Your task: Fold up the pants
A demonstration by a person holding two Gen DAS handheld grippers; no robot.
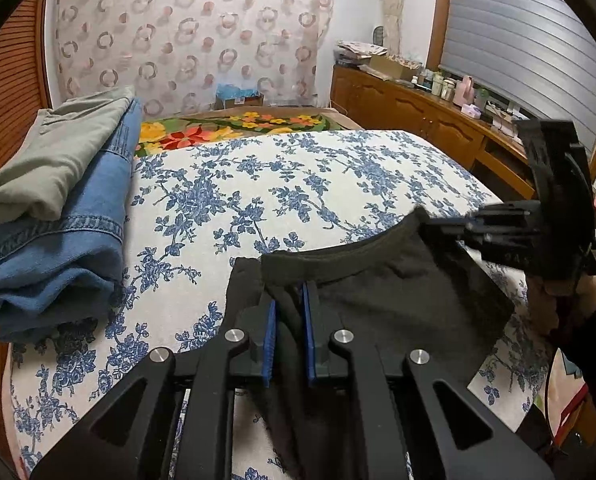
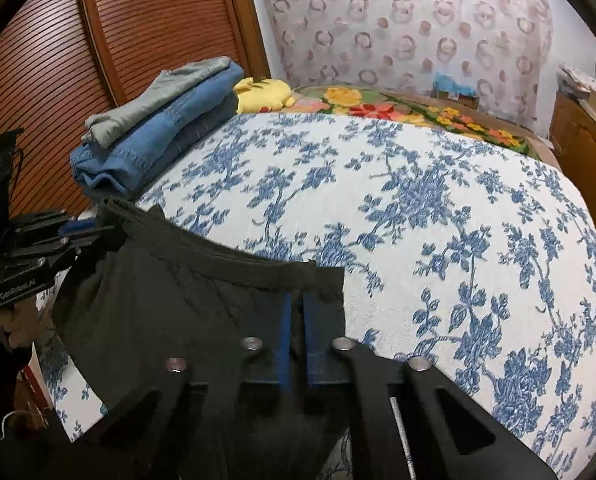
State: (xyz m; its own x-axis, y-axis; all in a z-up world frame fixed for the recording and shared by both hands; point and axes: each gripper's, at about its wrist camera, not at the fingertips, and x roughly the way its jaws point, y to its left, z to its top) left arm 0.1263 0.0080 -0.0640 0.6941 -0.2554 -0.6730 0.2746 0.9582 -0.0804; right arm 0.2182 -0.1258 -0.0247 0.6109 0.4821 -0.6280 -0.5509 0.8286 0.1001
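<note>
Gripping black pants (image 1: 397,292) waistband (both ends): left tongs (image 1: 289,300), right tongs (image 2: 296,312) clenched.

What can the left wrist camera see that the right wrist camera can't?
Only the left wrist view shows the grey window blind and the bottles and boxes on the wooden cabinet.

Only the right wrist view shows the yellow plush toy beside the folded clothes.

Both show the black pants with each gripper's jaws shut on the waistband, left gripper and right gripper, plus the blue-flowered bedspread, the folded jeans with grey-green pants on top, and the circle-patterned curtain.
</note>
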